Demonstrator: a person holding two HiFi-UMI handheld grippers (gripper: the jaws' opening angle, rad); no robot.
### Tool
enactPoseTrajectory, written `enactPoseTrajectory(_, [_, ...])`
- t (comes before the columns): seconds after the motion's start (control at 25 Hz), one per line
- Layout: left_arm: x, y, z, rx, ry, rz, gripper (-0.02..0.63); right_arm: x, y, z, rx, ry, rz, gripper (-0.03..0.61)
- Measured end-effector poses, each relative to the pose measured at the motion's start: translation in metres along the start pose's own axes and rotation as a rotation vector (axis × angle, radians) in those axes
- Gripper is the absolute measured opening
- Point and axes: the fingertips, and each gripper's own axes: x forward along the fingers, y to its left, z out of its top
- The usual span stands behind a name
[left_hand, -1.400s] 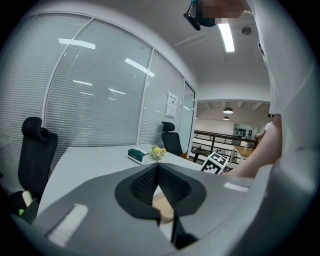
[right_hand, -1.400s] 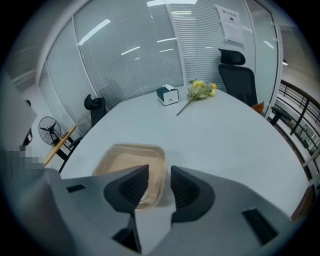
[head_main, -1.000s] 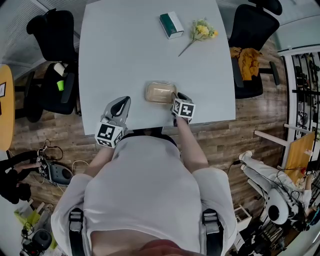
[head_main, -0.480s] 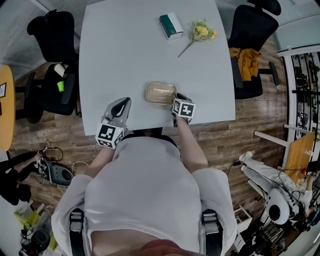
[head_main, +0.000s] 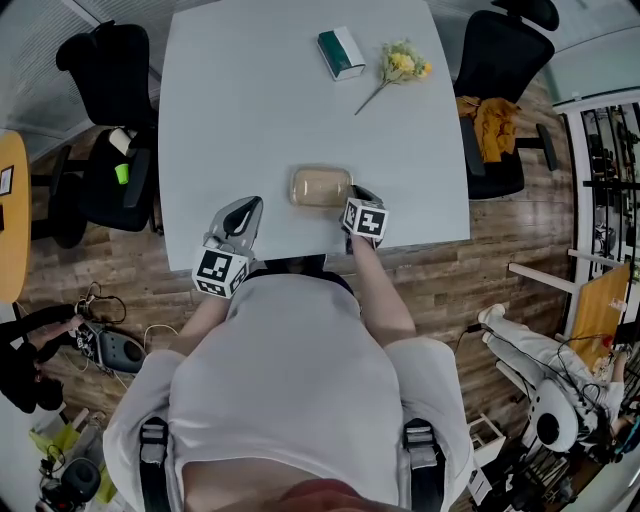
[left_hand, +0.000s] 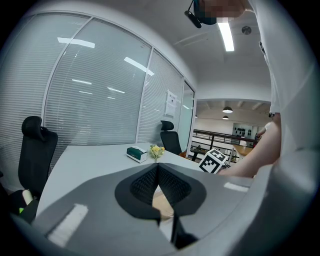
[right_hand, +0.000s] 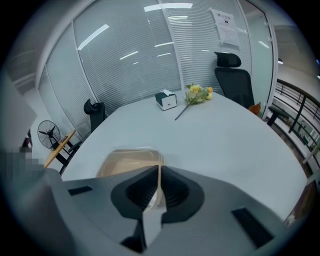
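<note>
Tan plastic rectangular container (head_main: 320, 186) lies near the pale grey table's (head_main: 260, 100) near edge, its rim pinched in the right gripper (right_hand: 159, 170). To its left, the left gripper (left_hand: 158, 167) has its jaws together, empty.

Pale grey rectangular table (head_main: 250, 120). Near the front edge, right of centre: shallow tan tray (head_main: 320, 187), flat on the surface. At the far end: green tissue box (head_main: 342, 52); just beside it, yellow flowers (head_main: 404, 62), lying flat.
</note>
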Motion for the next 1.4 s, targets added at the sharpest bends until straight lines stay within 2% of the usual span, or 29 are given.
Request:
enactPoseTrajectory(0.44, [-0.001, -0.005, 0.002, 0.006, -0.004, -0.004, 0.009, -0.011, 0.002, 0.007, -0.023, -0.033, 0.001, 0.021])
enactPoseTrajectory(0.84, [-0.005, -0.008, 0.008, 0.016, -0.022, -0.001, 0.009, -0.033, 0.01, 0.032, -0.041, -0.126, 0.012, 0.021])
enactPoseTrajectory(1.2, [-0.007, -0.004, 0.021, 0.026, -0.06, 0.016, 0.009, -0.074, 0.024, 0.079, -0.04, -0.289, 0.02, 0.021])
enactPoseTrajectory(1.4, [-0.007, -0.004, 0.048, 0.036, -0.12, 0.025, 0.009, -0.106, 0.037, 0.112, -0.043, -0.405, 0.04, 0.021])
